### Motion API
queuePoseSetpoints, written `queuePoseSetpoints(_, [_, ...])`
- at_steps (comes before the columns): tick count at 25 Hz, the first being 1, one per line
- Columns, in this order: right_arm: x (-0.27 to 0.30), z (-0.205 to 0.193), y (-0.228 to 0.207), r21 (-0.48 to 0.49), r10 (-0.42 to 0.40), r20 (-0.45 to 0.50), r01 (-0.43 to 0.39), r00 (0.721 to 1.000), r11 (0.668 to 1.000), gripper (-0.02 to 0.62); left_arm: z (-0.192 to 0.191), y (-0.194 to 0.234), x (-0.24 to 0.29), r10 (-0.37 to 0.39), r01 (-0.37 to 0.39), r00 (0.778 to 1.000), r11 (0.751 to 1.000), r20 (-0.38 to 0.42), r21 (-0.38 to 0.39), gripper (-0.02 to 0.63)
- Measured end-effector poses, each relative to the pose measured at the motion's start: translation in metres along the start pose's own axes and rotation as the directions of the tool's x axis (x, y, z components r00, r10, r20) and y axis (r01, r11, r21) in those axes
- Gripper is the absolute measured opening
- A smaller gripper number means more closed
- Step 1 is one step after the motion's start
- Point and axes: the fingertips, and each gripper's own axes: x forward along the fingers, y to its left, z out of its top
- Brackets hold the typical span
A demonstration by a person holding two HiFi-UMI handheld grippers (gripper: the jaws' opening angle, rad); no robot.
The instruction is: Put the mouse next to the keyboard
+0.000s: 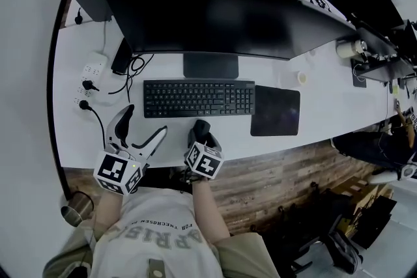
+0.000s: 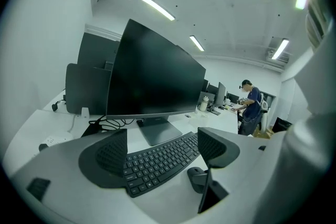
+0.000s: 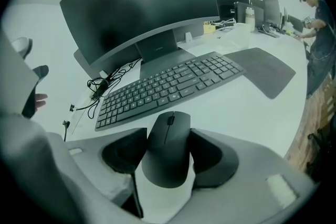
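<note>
A black mouse point(image 3: 168, 147) is held between the jaws of my right gripper point(image 3: 167, 150), which is shut on it. In the head view the mouse point(image 1: 201, 127) and right gripper point(image 1: 201, 133) are just in front of the black keyboard point(image 1: 199, 98), near its middle. Whether the mouse touches the desk I cannot tell. My left gripper point(image 1: 144, 122) is open and holds nothing, near the desk's front edge below the keyboard's left end. The left gripper view looks between its fingers point(image 2: 105, 157) onto the keyboard point(image 2: 163, 160).
A dark mouse pad point(image 1: 275, 111) lies right of the keyboard. A wide monitor point(image 1: 208, 16) stands behind it. A white power strip point(image 1: 91, 78) with cables sits at the left. A metal cup point(image 1: 77, 208) is below the desk edge. A person point(image 2: 252, 105) stands far off.
</note>
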Motion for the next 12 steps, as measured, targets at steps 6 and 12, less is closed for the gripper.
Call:
queuePoseSetpoints(6, [-0.013,0.013,-0.018,0.035,-0.011,0.053,0.009,0.999,0.999,0.261,-0.033,-0.017,0.016,-0.055,0.057,0.994,0.998,-0.095,0.018,0.402])
queuePoseSetpoints(12, [-0.037,0.045,-0.043,0.075,-0.027,0.136,0.017,0.99,0.997,0.261,-0.029,-0.036,0.029,-0.086,0.09,0.991,0.995,-0.104,0.04,0.402])
